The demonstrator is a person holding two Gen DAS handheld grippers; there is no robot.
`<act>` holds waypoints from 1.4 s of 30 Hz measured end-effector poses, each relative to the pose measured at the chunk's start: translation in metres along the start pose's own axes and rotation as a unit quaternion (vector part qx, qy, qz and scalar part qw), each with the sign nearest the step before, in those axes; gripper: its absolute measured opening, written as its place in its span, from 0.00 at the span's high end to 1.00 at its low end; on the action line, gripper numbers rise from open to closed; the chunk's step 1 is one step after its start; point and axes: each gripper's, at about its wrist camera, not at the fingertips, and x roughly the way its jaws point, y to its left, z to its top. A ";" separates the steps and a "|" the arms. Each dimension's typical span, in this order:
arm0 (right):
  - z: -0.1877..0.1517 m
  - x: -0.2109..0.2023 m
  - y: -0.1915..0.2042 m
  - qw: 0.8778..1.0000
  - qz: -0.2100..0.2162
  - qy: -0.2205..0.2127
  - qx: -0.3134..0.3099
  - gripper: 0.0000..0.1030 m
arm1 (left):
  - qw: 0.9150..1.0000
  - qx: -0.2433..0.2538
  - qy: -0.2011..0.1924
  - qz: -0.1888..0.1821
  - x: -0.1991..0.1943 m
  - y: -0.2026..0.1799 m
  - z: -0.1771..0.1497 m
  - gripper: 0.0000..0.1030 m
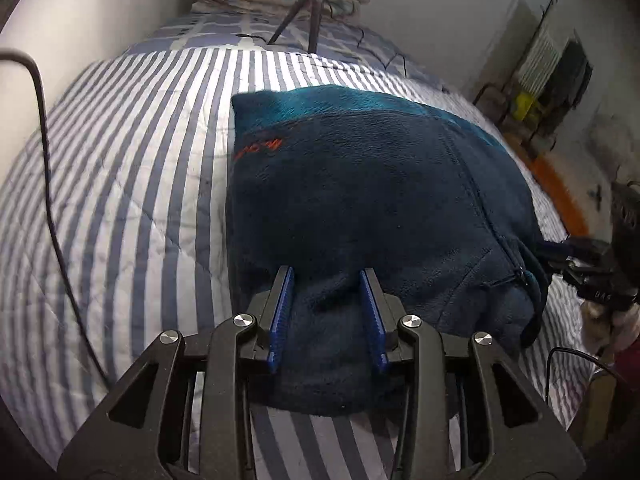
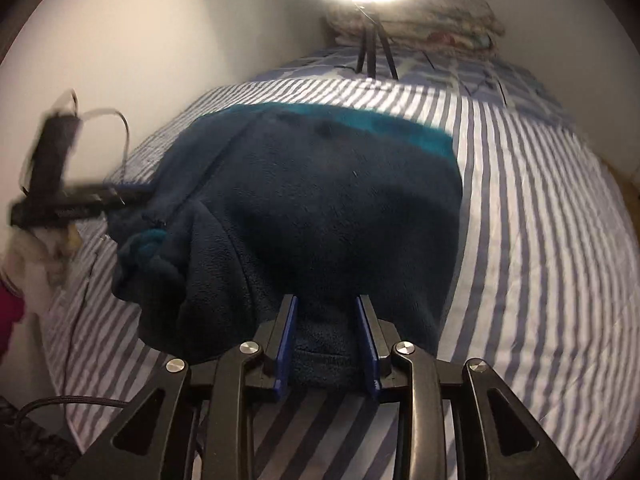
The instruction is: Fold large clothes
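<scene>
Left gripper (image 1: 327, 276) and right gripper (image 2: 326, 300) each clench the fleece jacket (image 1: 360, 184) hem; tripod (image 1: 308, 12) stands beyond on striped bedspread (image 1: 140, 160).

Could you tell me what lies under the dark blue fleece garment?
The fleece garment lies on a blue-and-white striped bedspread, whose stripes show on all sides of it. Whether anything else sits beneath it cannot be seen, since the fabric covers that area.

Navy fleece jacket (image 1: 380, 184) — folded, teal-edged — lies on striped bed.
</scene>
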 end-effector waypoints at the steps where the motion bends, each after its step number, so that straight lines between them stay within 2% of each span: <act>1: -0.001 0.000 0.000 1.000 0.001 0.001 0.000 0.71 | 1.000 0.010 -0.001 0.002 -0.002 -0.002 -0.001 0.64; 3: -0.001 -0.002 0.001 1.000 -0.002 0.002 -0.006 0.71 | 1.000 0.008 0.005 -0.004 -0.005 -0.002 0.001 0.64; 5: 0.001 -0.007 0.001 1.000 0.003 0.001 -0.006 0.71 | 0.999 -0.019 0.004 -0.030 -0.018 0.007 0.005 0.64; 6: 0.004 -0.016 -0.003 1.000 0.020 -0.010 0.002 0.70 | 0.999 -0.036 0.000 -0.038 -0.024 0.012 0.008 0.63; 7: 0.007 -0.022 -0.009 0.999 0.037 -0.023 0.015 0.67 | 0.997 -0.062 -0.009 -0.050 -0.033 0.020 0.011 0.56; 8: 0.009 -0.030 -0.017 0.997 0.051 -0.038 0.033 0.52 | 0.994 -0.088 -0.019 -0.064 -0.041 0.028 0.015 0.37; 9: 0.009 -0.037 -0.025 0.995 0.060 -0.057 0.050 0.32 | 0.991 -0.107 -0.026 -0.073 -0.045 0.035 0.017 0.26; 10: 0.010 -0.043 -0.033 0.993 0.064 -0.075 0.064 0.24 | 0.987 -0.129 -0.034 -0.085 -0.048 0.043 0.020 0.16; 11: 0.011 -0.047 -0.041 0.991 0.064 -0.088 0.075 0.16 | 0.983 -0.148 -0.037 -0.099 -0.049 0.053 0.023 0.15; 12: 0.012 -0.048 -0.049 0.990 0.062 -0.093 0.083 0.12 | 0.981 -0.162 -0.035 -0.105 -0.048 0.059 0.025 0.15; 15: 0.017 -0.040 -0.073 0.987 0.065 -0.085 0.120 0.10 | 0.972 -0.201 -0.017 -0.124 -0.038 0.076 0.028 0.15; 19: 0.015 -0.017 -0.101 0.978 0.092 -0.064 0.176 0.10 | 0.968 -0.222 0.009 -0.119 -0.017 0.091 0.029 0.15; 23: 0.017 0.008 -0.103 0.978 0.102 -0.040 0.179 0.10 | 0.961 -0.242 0.033 -0.126 0.005 0.103 0.024 0.15; 28: 0.016 0.033 -0.096 0.971 0.140 -0.022 0.191 0.09 | 0.958 -0.247 0.034 -0.143 0.013 0.104 0.024 0.15; 30: 0.019 0.047 -0.093 0.967 0.157 -0.016 0.199 0.06 | 0.959 -0.241 0.035 -0.146 0.016 0.101 0.024 0.16; 32: 0.022 0.055 -0.088 0.967 0.156 -0.020 0.198 0.02 | 0.961 -0.230 0.035 -0.147 0.020 0.096 0.025 0.27; 34: 0.026 0.058 -0.079 0.970 0.155 -0.019 0.184 0.02 | 0.959 -0.230 0.039 -0.159 0.023 0.091 0.026 0.37; 35: 0.028 0.060 -0.075 0.970 0.163 -0.015 0.180 0.10 | 0.958 -0.233 0.041 -0.164 0.025 0.089 0.026 0.41; 36: 0.030 0.062 -0.073 0.969 0.168 -0.010 0.180 0.12 | 0.957 -0.232 0.042 -0.167 0.026 0.088 0.026 0.44; 37: 0.031 0.063 -0.072 0.969 0.167 -0.009 0.181 0.12 | 0.957 -0.229 0.043 -0.172 0.028 0.085 0.028 0.54; 38: 0.031 0.064 -0.070 0.969 0.167 -0.010 0.182 0.15 | 0.958 -0.226 0.043 -0.171 0.028 0.082 0.029 0.58; 42: 0.036 0.067 -0.071 0.967 0.169 -0.009 0.191 0.38 | 0.979 -0.163 0.026 -0.123 0.017 0.059 0.039 0.71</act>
